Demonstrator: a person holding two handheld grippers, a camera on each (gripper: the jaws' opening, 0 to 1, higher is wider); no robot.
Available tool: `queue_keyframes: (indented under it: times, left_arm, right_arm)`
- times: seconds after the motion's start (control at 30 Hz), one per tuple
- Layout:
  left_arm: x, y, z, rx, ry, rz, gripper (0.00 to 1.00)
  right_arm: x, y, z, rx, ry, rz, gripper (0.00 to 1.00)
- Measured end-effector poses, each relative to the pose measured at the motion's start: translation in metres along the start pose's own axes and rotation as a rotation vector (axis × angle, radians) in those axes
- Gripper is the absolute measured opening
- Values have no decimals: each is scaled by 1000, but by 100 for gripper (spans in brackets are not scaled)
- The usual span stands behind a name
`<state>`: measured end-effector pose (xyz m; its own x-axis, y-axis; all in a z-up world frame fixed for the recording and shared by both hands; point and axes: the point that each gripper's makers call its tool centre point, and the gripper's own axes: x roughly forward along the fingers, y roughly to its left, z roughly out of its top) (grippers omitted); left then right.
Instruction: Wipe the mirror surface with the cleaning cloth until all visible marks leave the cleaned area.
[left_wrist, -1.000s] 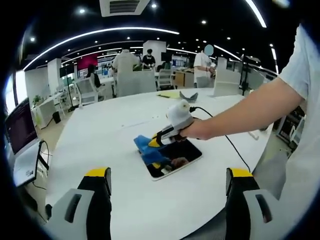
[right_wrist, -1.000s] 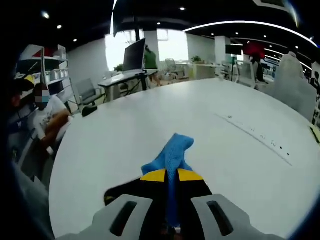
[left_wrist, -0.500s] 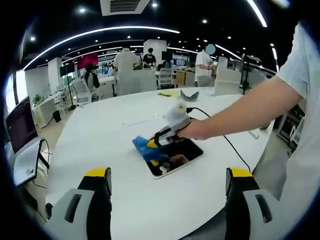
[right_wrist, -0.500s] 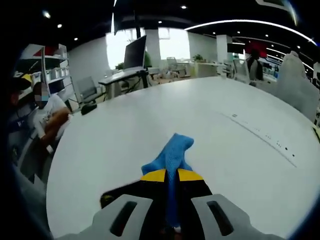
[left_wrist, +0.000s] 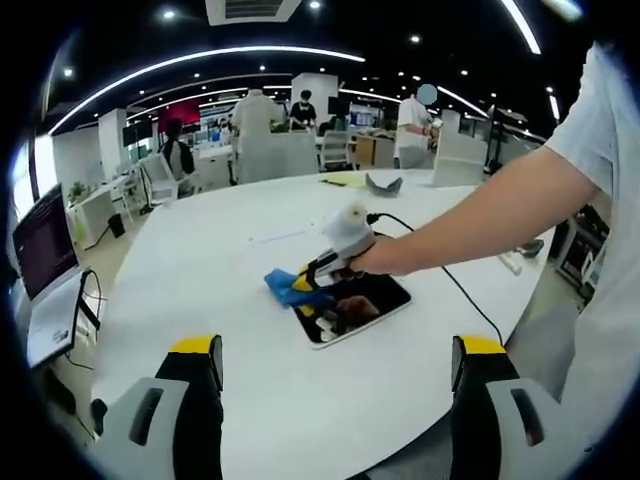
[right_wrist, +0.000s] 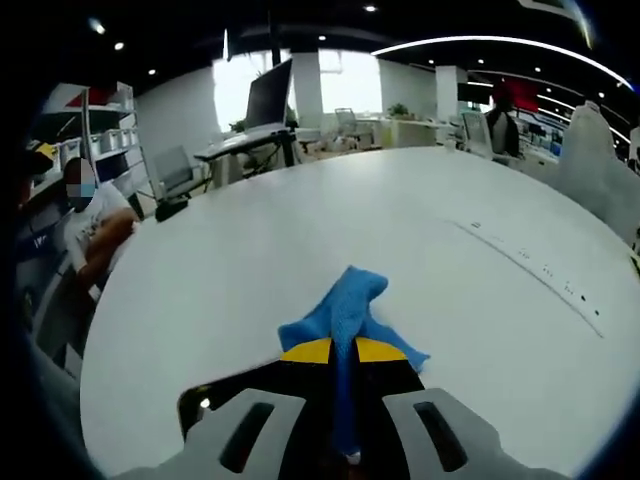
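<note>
On white table (left_wrist: 200, 270), dark mirror (left_wrist: 362, 303) lies flat. Right gripper (left_wrist: 318, 272) pinches blue cleaning cloth (left_wrist: 288, 286) at mirror's far-left corner; unwiped glass extends back toward person. Left gripper (left_wrist: 335, 350) spread wide, holding nothing, hovering well short of mirror.

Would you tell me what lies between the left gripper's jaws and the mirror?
Bare white table; the left gripper view shows nothing between the left gripper and the mirror.

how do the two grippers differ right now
The left gripper has its jaws spread wide with nothing between them; the right gripper is shut on the blue cloth. The left hangs above the table; the right works at the mirror. Both have yellow-tipped jaws.
</note>
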<state>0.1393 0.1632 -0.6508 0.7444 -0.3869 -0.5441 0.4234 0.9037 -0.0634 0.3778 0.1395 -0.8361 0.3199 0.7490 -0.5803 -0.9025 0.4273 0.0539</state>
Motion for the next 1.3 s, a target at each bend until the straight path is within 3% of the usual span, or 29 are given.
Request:
queue_keyframes:
  times: [0.37, 0.73, 1.3]
  left_arm:
    - [3, 3, -2, -11, 3, 5, 96]
    - [3, 3, -7, -10, 13, 7, 96]
    - [3, -1, -4, -14, 7, 13, 95]
  right_arm:
    - [10, 2, -2, -70, 19, 32, 2]
    - [10, 1, -4, -71, -27, 36, 2]
    - [9, 1, -4, -83, -27, 30, 2]
